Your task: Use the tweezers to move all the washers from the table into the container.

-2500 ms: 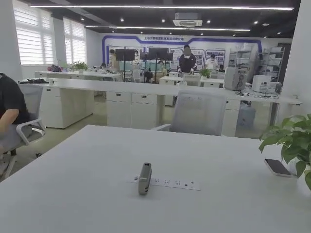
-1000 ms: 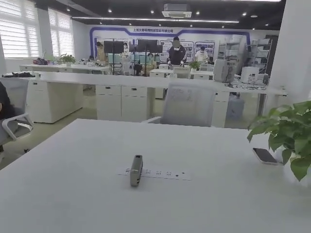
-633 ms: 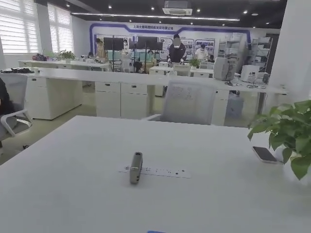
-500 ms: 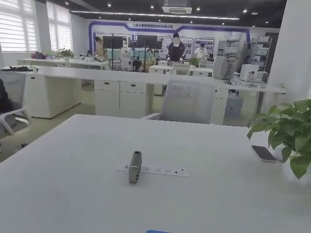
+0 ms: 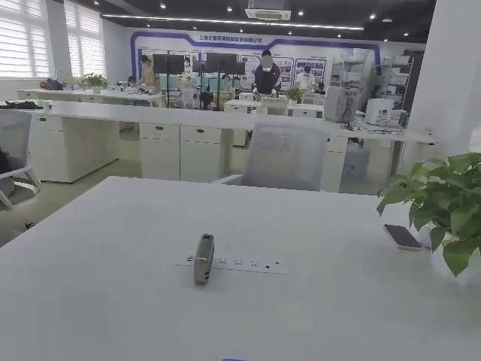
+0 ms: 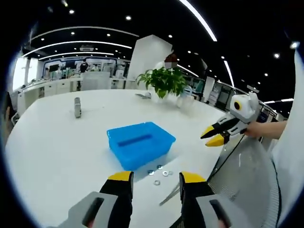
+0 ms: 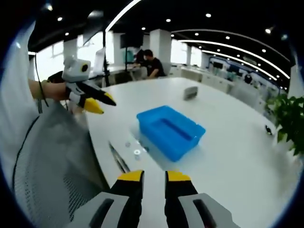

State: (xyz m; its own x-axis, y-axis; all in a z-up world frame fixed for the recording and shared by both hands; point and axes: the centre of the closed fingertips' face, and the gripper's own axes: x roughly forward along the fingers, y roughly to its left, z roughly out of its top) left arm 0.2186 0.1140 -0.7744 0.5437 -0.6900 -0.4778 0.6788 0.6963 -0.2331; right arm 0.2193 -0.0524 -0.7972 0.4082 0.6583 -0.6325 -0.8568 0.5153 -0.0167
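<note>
Evidently nothing's begun: the left tool and right tool hang spread and empty off the tabletop edge, tweezers lying beside the washers, handily near the blue container, so each carry looks short.

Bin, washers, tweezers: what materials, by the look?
Blue container: plastic, probably; uniform colour, soft sheen, moulded rim. Washers: likely metal; small pale grey rings. Tweezers: likely metal; thin, dark grey, too small to be sure.
</note>
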